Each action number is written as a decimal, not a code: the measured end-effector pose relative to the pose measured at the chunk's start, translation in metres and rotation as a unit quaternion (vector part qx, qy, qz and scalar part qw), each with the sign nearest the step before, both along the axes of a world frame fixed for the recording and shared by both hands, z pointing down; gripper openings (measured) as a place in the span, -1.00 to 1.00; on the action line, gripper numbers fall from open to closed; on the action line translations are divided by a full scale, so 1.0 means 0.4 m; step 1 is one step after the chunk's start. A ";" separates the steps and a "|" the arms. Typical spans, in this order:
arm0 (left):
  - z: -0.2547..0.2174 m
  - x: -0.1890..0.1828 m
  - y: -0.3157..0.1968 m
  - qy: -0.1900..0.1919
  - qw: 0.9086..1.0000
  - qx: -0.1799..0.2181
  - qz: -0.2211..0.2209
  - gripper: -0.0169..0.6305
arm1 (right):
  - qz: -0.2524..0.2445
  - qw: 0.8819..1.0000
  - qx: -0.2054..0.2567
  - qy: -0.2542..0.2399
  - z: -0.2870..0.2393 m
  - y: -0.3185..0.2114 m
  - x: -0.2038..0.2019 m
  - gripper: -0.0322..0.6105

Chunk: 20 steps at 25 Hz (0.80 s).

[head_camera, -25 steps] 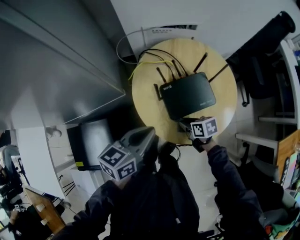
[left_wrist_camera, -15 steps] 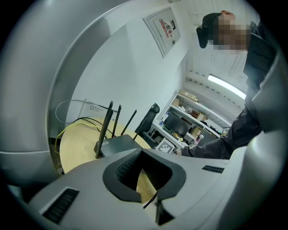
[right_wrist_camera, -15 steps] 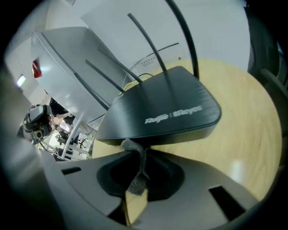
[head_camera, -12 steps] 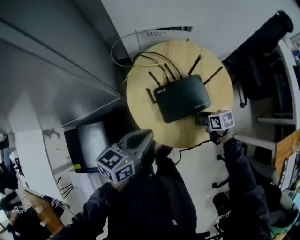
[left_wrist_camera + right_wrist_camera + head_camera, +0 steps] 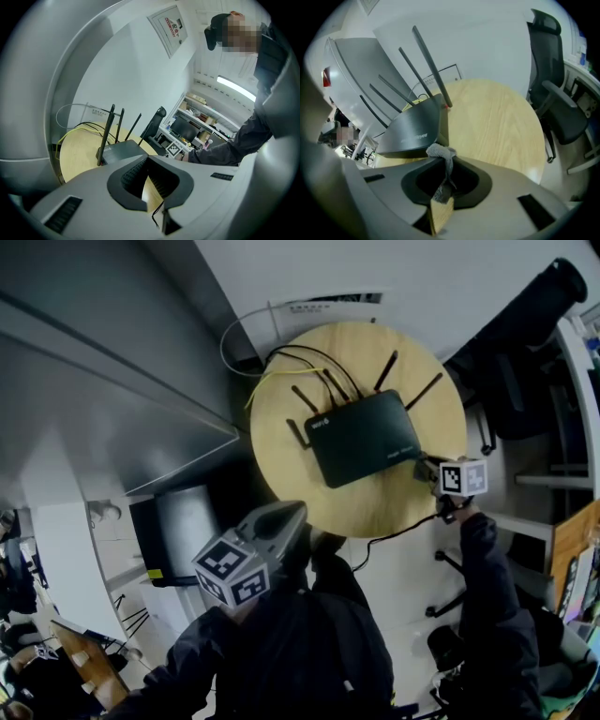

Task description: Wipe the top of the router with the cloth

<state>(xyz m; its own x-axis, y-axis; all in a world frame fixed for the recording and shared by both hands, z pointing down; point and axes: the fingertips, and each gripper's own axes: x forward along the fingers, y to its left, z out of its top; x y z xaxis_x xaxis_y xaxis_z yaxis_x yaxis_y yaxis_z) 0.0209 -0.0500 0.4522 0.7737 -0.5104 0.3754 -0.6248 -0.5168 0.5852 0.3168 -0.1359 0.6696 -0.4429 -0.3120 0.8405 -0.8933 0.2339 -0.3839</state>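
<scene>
Right gripper (image 5: 443, 171) jaws clamped the cloth (image 5: 440, 151), the router (image 5: 415, 129) just ahead-left; left gripper (image 5: 149, 178), farther off, jaws narrowly apart, empty.

Your head view is dim and flat: the table (image 5: 366, 507) shows palest, the router (image 5: 361, 437) reads near black, and the corners fall dark. Both gripper views bow hard toward black rims; a strip light (image 5: 236, 88) flares in the left one, and the close jaws look soft.
</scene>
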 end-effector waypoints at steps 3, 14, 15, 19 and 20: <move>-0.002 0.010 0.000 0.001 1.000 0.001 0.002 -0.97 | -0.027 0.999 0.015 0.018 -0.017 0.002 -0.011 -0.69; -0.005 0.017 0.001 -0.007 1.000 -0.002 -0.005 -0.97 | -0.201 0.956 0.150 0.155 -0.064 -0.158 0.022 -0.68; -0.003 0.018 0.001 -0.009 1.000 -0.003 -0.007 -0.97 | -0.241 0.940 0.168 0.176 -0.061 -0.180 0.016 -0.68; -0.004 0.023 0.004 -0.012 1.000 -0.006 -0.020 -0.97 | -0.436 0.831 0.221 0.266 -0.032 -0.227 -0.019 -0.68; -0.004 0.023 0.005 -0.012 1.000 -0.007 -0.024 -0.97 | -0.472 0.806 0.228 0.277 -0.027 -0.232 -0.030 -0.68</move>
